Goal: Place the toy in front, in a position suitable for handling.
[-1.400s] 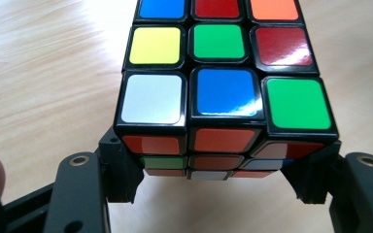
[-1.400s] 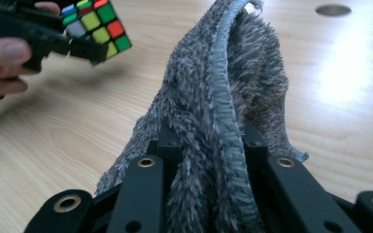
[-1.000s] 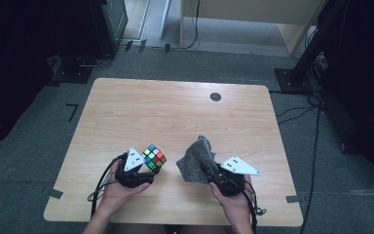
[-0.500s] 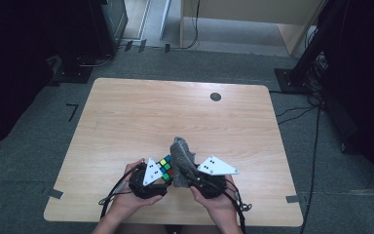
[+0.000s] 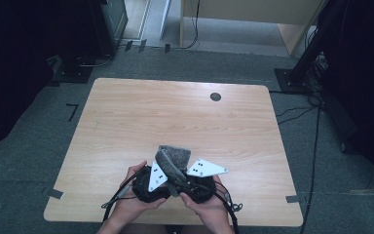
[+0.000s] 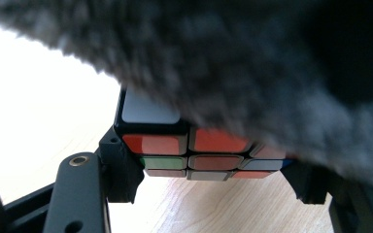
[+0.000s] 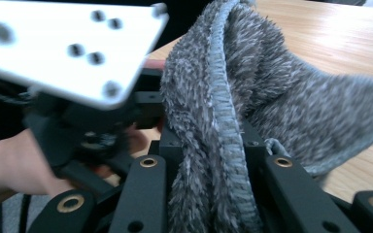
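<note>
Pressing grey cloth [image 5: 173,158] against unbranded colour cube [image 6: 189,145].

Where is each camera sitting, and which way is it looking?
High view: sits above the person's side, looks forward and down on the wooden table; both hands, left gripper and right gripper show.
Left gripper view: rides the left gripper, looks along its fingers at the puzzle cube.
Right gripper view: rides the right gripper, looks along its fingers at the grey cloth; a hand shows.
All three share the cloth.
</note>
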